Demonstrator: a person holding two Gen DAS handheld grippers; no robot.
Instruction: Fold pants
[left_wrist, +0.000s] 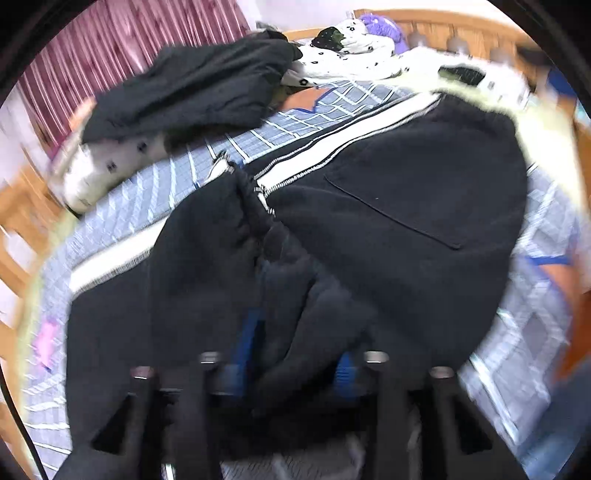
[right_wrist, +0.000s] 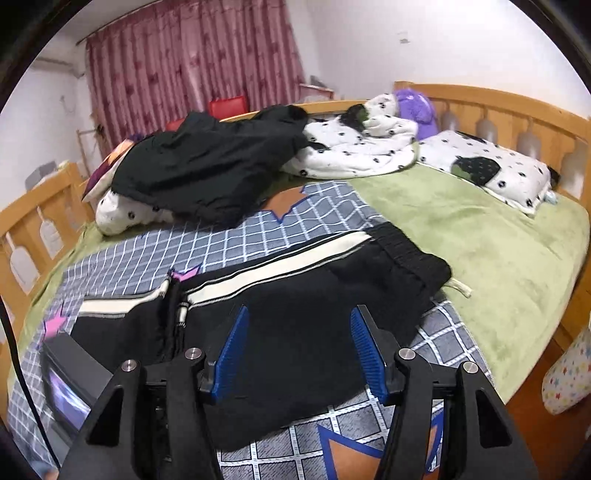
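Pants (right_wrist: 295, 295) lie folded on bed (right_wrist: 498, 236); my right hand-held gripper (right_wrist: 299, 354) hovers spread, left hand-held gripper (left_wrist: 291, 354) spread under draped cloth.

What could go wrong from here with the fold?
1. In the left wrist view black cloth is bunched between the pads of the left claw; pulling away could drag the folded pants open.
2. The drawstring sticks out at the waistband and may snag.
3. The right claw hangs open over the pants with nothing between its pads, so nothing pins the fold on the checked blanket.
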